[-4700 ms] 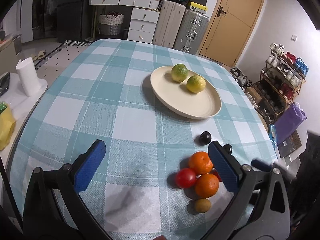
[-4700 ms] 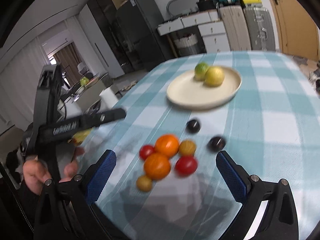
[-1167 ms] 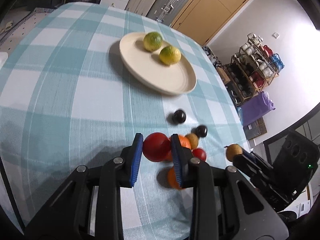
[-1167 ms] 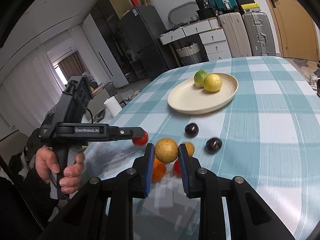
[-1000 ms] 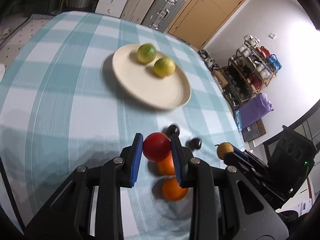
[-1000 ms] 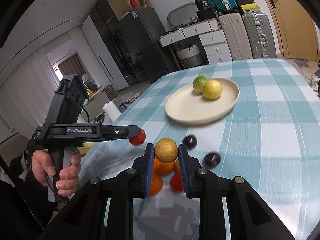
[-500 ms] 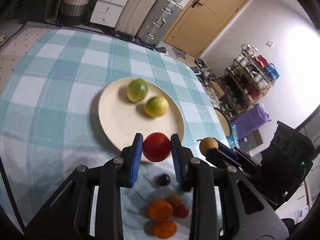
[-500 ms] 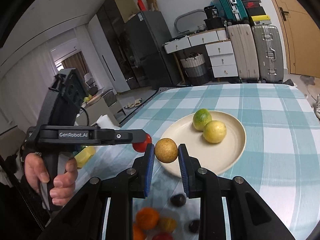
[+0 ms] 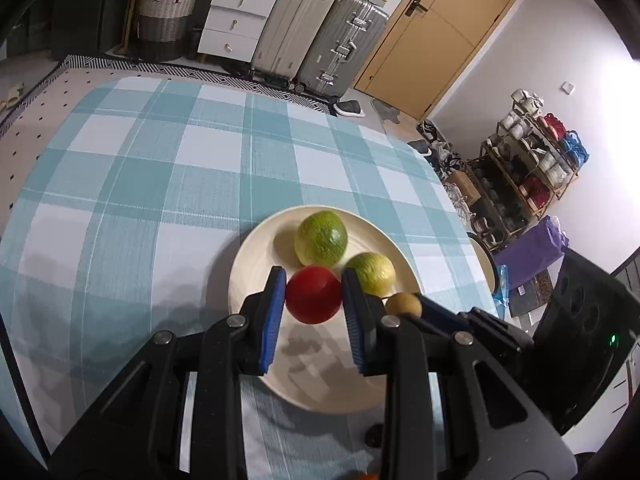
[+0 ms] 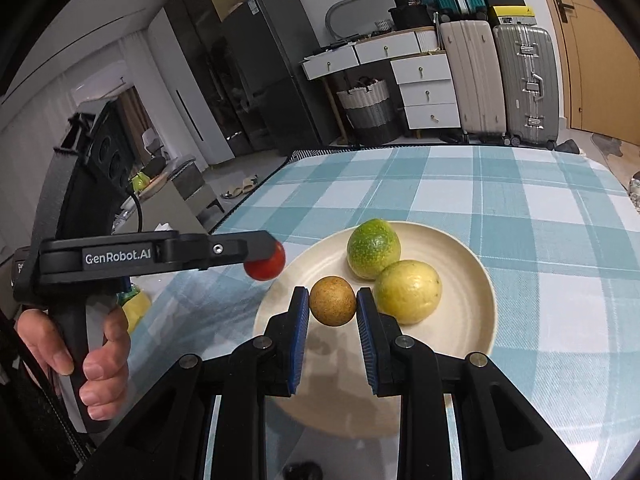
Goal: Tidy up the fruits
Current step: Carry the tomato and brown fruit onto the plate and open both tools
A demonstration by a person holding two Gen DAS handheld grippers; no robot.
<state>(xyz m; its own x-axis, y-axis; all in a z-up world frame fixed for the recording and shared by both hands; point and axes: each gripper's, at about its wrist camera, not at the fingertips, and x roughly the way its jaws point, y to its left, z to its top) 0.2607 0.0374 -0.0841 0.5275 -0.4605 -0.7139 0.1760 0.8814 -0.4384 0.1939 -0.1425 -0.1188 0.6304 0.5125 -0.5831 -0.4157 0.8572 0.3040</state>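
The left gripper (image 9: 313, 295) has its blue-padded fingers (image 9: 273, 316) pressed against both sides of a red tomato (image 9: 313, 294), held in the air over the near part of the cream plate (image 9: 256, 256). The right gripper (image 10: 333, 301) likewise clamps a small brown round fruit (image 10: 333, 301) between its fingers (image 10: 299, 336), also above the plate, just beside the left gripper's load; from the left wrist view that brown fruit (image 9: 403, 305) shows at the right gripper's tip, close to the right of the tomato. From the right wrist view the tomato (image 10: 265, 261) hangs at the plate's left edge.

On the plate (image 10: 472, 320) lie two larger fruits touching each other: a green one (image 10: 373, 249) farther back and a yellow-green one (image 10: 407, 292) nearer. The plate rests on a tabletop covered with a teal-and-white checked cloth (image 9: 160, 168). A dark round fruit (image 10: 302, 471) lies on the cloth just in front of the plate. A hand (image 10: 86, 364) grips the left gripper's handle.
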